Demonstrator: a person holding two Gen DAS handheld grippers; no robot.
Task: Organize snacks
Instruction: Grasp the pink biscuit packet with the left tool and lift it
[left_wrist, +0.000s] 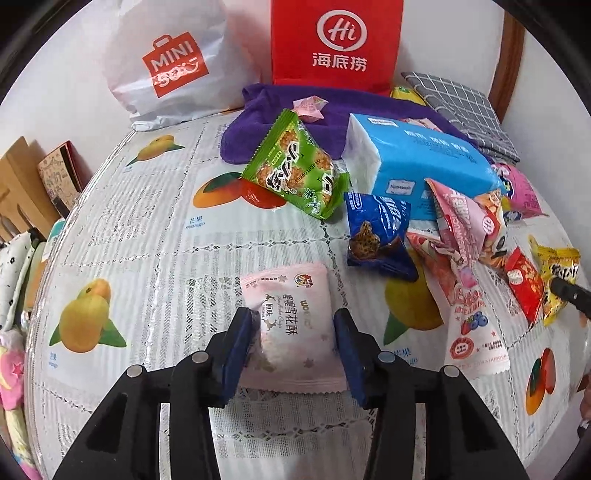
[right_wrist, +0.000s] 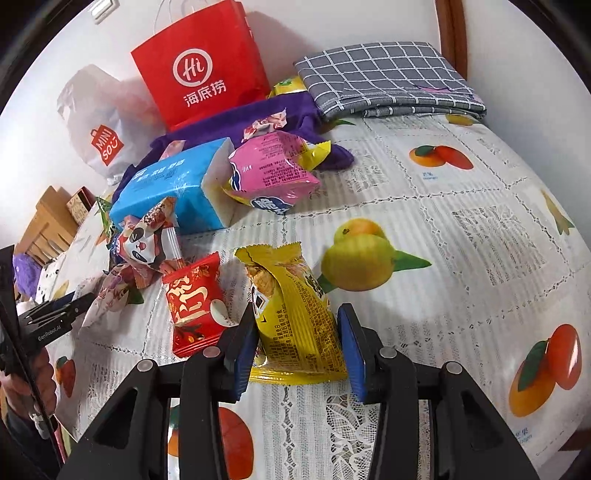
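Observation:
In the left wrist view, a pale pink snack packet (left_wrist: 291, 325) lies on the fruit-print tablecloth between the fingers of my left gripper (left_wrist: 293, 317); the left pad touches it, the right pad stands just off it. In the right wrist view, a yellow snack packet (right_wrist: 295, 317) sits between the fingers of my right gripper (right_wrist: 297, 314), both pads close against its sides. A pile of snacks lies between the two: a green packet (left_wrist: 295, 170), a blue packet (left_wrist: 376, 232), pink packets (left_wrist: 461, 236), a red packet (right_wrist: 195, 306).
A blue tissue pack (left_wrist: 417, 162), a purple towel (left_wrist: 332, 118), a red Hi paper bag (left_wrist: 336, 40), a white Miniso bag (left_wrist: 166, 62) and a folded grey checked cloth (right_wrist: 384, 77) stand at the back. Cardboard boxes (left_wrist: 33, 184) sit beyond the table's left edge.

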